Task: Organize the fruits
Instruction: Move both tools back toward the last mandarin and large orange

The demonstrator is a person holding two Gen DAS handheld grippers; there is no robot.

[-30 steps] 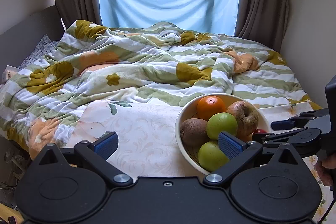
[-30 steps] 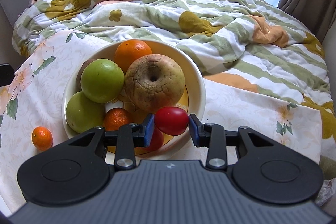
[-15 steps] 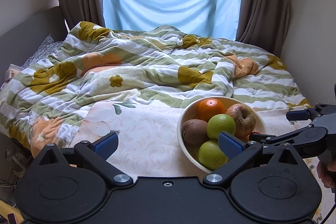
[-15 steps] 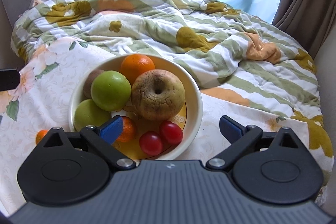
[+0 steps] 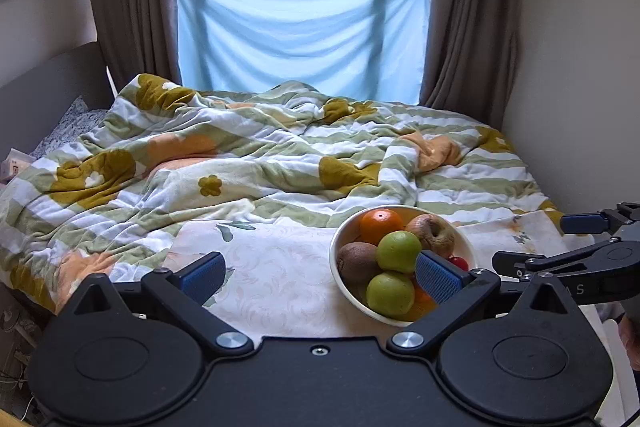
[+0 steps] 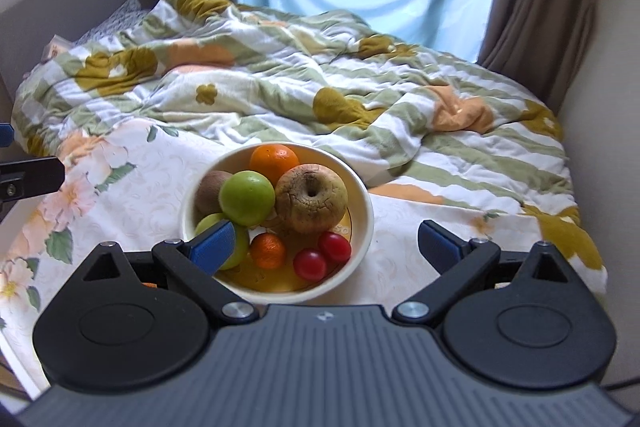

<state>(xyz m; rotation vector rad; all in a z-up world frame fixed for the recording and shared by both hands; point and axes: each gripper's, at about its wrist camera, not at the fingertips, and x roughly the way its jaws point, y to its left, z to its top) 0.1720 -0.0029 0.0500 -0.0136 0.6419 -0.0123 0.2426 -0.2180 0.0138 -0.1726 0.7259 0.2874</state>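
Piled in a cream bowl (image 6: pixel 362 205) on the floral cloth (image 6: pixel 132 195): orange (image 6: pixel 274 157), green apples (image 6: pixel 247 197), kiwi (image 6: pixel 210 189), wrinkled apple (image 6: pixel 311 197), two red tomatoes (image 6: pixel 334 246). Poised above the bowl, right gripper (image 6: pixel 326 247), fingers wide apart, freshly spread, gripping nothing; just left of the bowl, left gripper (image 5: pixel 318 275), likewise spread and empty.

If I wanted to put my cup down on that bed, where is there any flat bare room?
The flattest bare patch is the pale floral cloth left of the bowl, bordered behind by the rumpled duvet. A smaller strip of cloth lies right of the bowl, before the wall. The bowl itself is crowded: apples, oranges, a kiwi and two small red fruits fill it.
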